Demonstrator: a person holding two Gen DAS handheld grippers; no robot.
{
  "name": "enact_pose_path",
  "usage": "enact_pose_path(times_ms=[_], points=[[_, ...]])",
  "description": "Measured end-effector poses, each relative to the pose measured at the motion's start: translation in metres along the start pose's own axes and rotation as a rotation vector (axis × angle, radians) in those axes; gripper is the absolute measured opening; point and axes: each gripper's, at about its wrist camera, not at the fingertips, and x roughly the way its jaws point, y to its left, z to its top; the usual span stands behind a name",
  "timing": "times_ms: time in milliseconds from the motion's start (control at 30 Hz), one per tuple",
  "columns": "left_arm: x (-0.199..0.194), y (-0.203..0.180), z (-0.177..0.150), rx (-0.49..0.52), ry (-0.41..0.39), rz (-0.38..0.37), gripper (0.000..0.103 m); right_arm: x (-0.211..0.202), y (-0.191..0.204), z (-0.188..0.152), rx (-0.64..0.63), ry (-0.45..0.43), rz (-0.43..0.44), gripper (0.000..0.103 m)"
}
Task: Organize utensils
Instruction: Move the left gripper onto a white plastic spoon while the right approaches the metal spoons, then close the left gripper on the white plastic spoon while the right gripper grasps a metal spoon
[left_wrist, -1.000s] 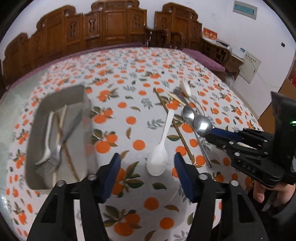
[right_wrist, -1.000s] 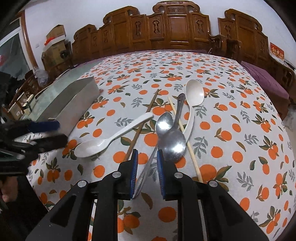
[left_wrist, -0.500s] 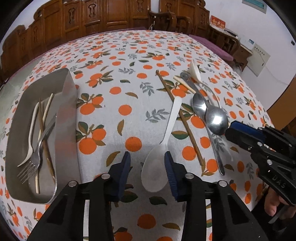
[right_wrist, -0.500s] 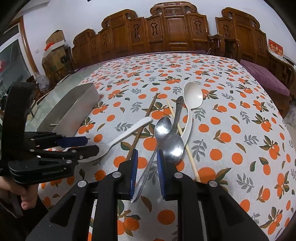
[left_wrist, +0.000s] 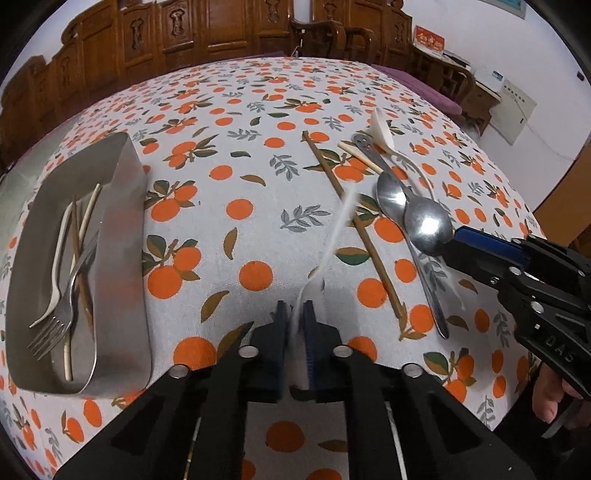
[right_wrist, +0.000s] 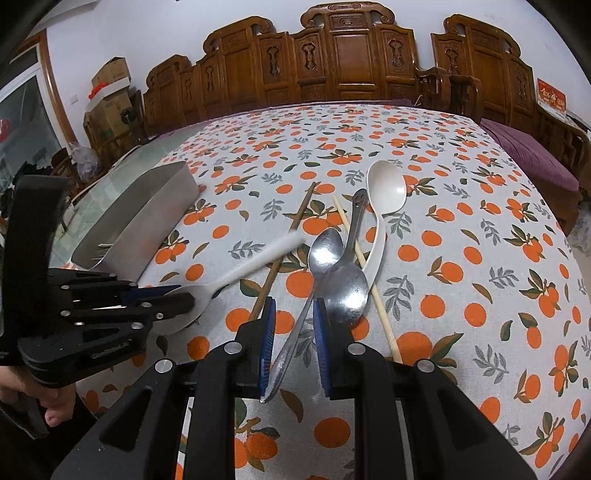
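White "DAS" lettering marks the right tool (left_wrist: 452, 245).

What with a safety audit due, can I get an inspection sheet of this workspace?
Surface: table under an orange-print cloth.
Job's things: tray holding a fork, a white utensil and sticks; loose on the cloth, two metal spoons, far white spoon, brown chopstick, pale chopstick.
Clutter: nothing seen.
Grippers: left gripper, jaws closing on the near white spoon, which is tipped on edge; right gripper, jaws apart astride a metal spoon's handle.
Cables: nothing seen.
Surroundings: carved wooden chairs, boxes.
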Motion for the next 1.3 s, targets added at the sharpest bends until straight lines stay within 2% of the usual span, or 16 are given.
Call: enact_pose_path(times_ms=[400,1033,1100,1300], points=[[-0.053,0.009,-0.019,-0.074,-0.15,-0.005,0.005,0.022,0.007,-0.003,-0.031,0.061,0.005,0.023],[-0.073,0.027,-0.029,-0.13,-0.198,-0.04,0.005,0.062,-0.005,0.035,0.022,0.12,-0.132,0.022],[-0.077,0.03,-0.029,-0.135,-0.207,-0.044,0.005,0.065,-0.006,0.038,0.029,0.12,-0.131,0.025],[-0.085,0.037,-0.03,-0.145,-0.22,-0.052,0.005,0.076,-0.007,0.05,0.033,0.126,-0.141,0.05]])
